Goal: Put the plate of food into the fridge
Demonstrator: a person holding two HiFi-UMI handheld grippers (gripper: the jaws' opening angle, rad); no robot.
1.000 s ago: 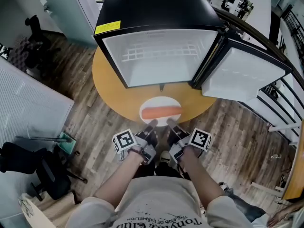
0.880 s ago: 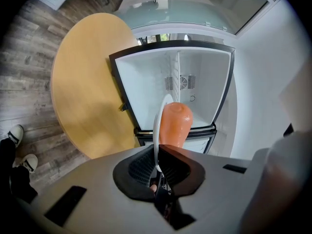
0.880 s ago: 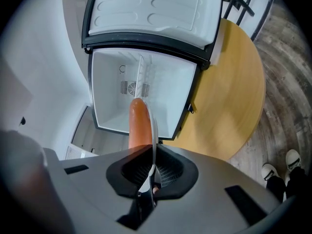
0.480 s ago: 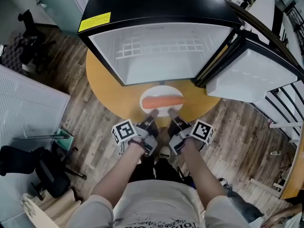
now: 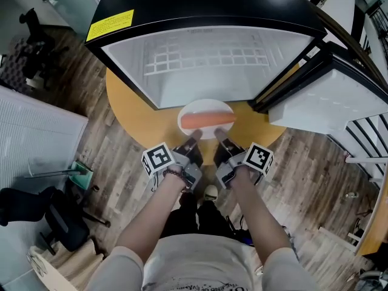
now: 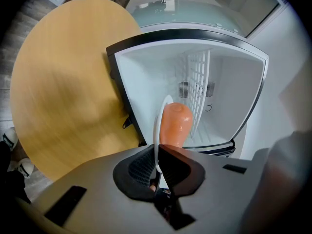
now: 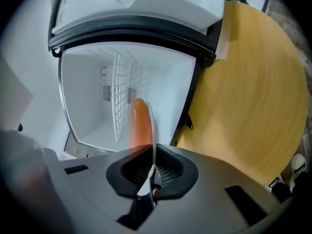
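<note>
1. The fridge [image 5: 206, 65], black outside and white inside, stands open on a round yellow table [image 5: 130, 114]. Its door [image 5: 321, 105] is swung out on the right-hand side of the fridge in the head view.
2. The white plate [image 5: 206, 110] carries one orange sausage-shaped food [image 5: 207, 120] and is just in front of the fridge's opening, at its lower edge.
3. The left gripper [image 5: 193, 143] is clamped on the plate's rim, on the side away from the fridge.
4. The right gripper [image 5: 219, 139] pinches that same rim, also facing the fridge.
5. A wire shelf [image 5: 203, 56] sits inside the fridge.
</note>
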